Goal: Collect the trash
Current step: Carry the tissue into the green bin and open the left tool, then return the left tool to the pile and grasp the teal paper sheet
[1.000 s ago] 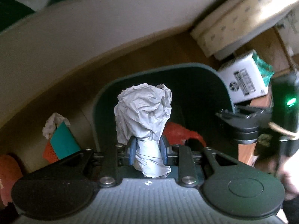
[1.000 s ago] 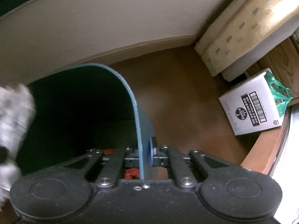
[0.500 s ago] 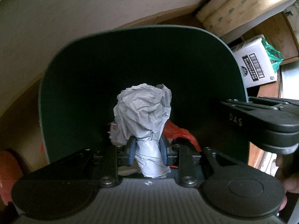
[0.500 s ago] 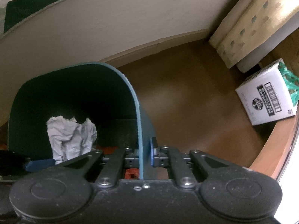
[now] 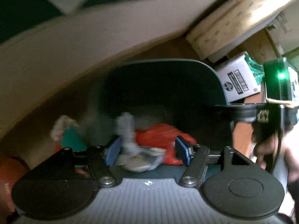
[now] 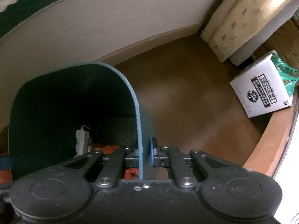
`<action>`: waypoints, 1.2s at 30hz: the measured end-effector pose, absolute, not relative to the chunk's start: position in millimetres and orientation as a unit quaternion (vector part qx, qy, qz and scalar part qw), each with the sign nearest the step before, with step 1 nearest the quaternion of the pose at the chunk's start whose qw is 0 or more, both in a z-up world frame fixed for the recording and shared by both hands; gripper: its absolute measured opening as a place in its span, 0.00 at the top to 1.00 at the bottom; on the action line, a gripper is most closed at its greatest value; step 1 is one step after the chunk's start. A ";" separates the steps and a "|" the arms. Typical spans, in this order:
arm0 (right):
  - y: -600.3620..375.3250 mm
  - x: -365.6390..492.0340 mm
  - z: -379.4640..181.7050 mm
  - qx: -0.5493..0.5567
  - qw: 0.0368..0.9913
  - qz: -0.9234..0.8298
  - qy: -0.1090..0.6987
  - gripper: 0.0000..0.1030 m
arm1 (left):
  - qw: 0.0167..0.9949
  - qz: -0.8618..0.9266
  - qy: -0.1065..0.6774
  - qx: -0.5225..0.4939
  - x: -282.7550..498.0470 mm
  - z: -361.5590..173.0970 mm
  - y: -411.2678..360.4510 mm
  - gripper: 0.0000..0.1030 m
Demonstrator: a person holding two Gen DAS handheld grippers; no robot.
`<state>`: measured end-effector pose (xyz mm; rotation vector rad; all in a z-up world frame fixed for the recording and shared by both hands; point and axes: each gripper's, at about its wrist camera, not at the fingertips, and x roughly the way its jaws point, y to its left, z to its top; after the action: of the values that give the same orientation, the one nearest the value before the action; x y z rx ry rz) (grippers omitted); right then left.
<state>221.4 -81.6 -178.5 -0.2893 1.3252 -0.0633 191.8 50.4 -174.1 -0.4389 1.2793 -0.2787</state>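
Crumpled paper (image 5: 126,128) dropped into the bin (image 5: 214,74) beside the red wrapper (image 5: 158,134) as my left gripper (image 5: 147,152) spread open, nothing between its pads; my right gripper (image 6: 144,152) clenched the bin's wall, best kept steady.

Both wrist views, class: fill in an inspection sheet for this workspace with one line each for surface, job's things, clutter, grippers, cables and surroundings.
Surface: brown floor, bare where visible.
Job's things: dark green bin; crumpled white paper inside it, above red plastic trash.
Clutter: teal and white scraps on the floor left of the bin.
Grippers: left gripper has just been opening, pads clear of the blurred paper; right gripper shut on the bin's wall.
Cables: nothing seen.
Surroundings: pale wall, white printed box, patterned cushion.
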 end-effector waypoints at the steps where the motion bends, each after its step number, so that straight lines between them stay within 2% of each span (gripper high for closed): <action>1: -85.1 223.4 -178.5 -0.136 0.778 -0.032 0.613 0.93 | 0.772 -0.120 0.591 -0.202 186.6 -173.6 62.8 0.38; 5: -104.9 232.4 -176.0 -0.143 0.777 -0.045 0.612 0.93 | 0.757 -0.069 0.619 -0.197 172.0 -196.2 106.8 0.38; 11: -131.0 245.7 -171.9 -0.162 0.777 -0.063 0.605 0.93 | 0.718 0.006 0.661 -0.218 166.1 -282.2 142.4 0.38; 15: -144.1 251.4 -170.5 -0.175 0.777 -0.069 0.600 0.93 | 0.700 0.023 0.676 -0.229 176.4 -340.7 135.9 0.38; 23: -161.4 261.7 -170.0 -0.183 0.773 -0.068 0.604 0.93 | 0.701 0.014 0.696 -0.155 210.5 -427.8 113.4 0.38; 27: -164.1 263.8 -172.5 -0.189 0.768 -0.060 0.610 0.93 | 0.697 0.017 0.707 -0.123 224.5 -454.6 102.8 0.40; 28: -165.4 264.0 -172.8 -0.187 0.767 -0.059 0.611 0.93 | 0.698 0.019 0.707 -0.114 226.0 -457.7 100.7 0.42; 30: -167.7 265.3 -174.0 -0.181 0.766 -0.059 0.614 0.93 | 0.699 0.021 0.707 -0.102 228.2 -462.4 97.0 0.66; 32: -169.0 265.9 -176.2 -0.179 0.764 -0.057 0.617 0.93 | 0.702 0.025 0.704 -0.103 228.9 -462.6 96.5 0.70; 33: -168.9 266.1 -177.6 -0.181 0.764 -0.055 0.617 0.93 | 0.705 0.025 0.700 -0.109 228.2 -459.9 97.5 0.79; 36: -168.4 265.5 -179.7 -0.183 0.764 -0.052 0.617 0.93 | 0.711 0.025 0.691 -0.131 226.4 -450.5 102.8 0.90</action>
<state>265.5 -168.4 -179.7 -0.3986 1.3404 -0.1131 226.4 102.8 -450.5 -0.2899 1.5317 0.0560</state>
